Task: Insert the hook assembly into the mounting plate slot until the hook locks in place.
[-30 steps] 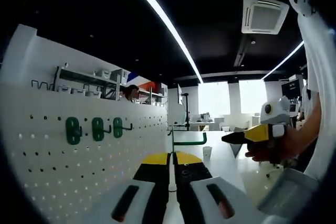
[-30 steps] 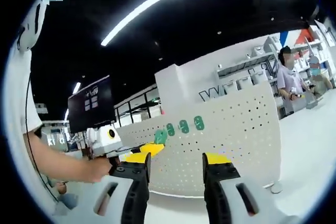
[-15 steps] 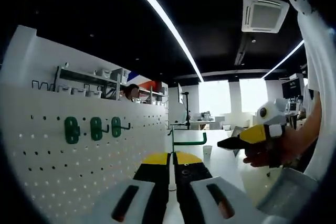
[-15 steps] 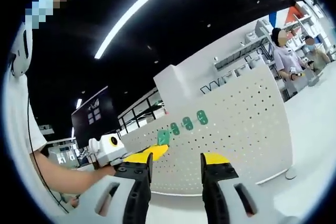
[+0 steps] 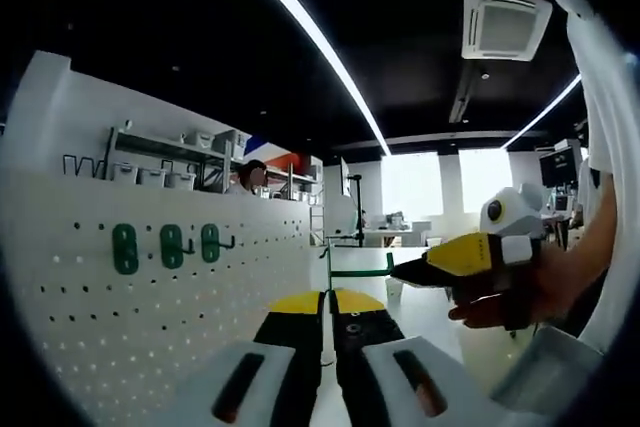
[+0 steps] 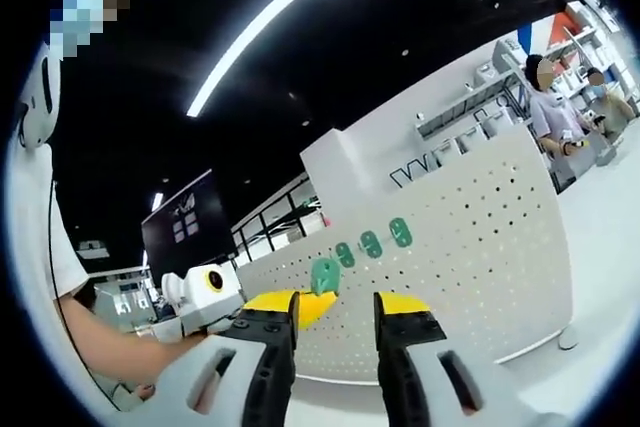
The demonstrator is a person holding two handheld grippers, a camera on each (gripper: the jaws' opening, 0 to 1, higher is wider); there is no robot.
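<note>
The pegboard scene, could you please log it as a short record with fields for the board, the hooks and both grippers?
board: white pegboard, upright
hooks on board: three green hooks in a row
left gripper: jaws shut together, nothing seen between them
right gripper: jaws apart, aimed at the pegboard
fourth green hook: just above the right gripper's jaw tips; grip or contact unclear
background: wire shelf above the board, person behind it
</note>
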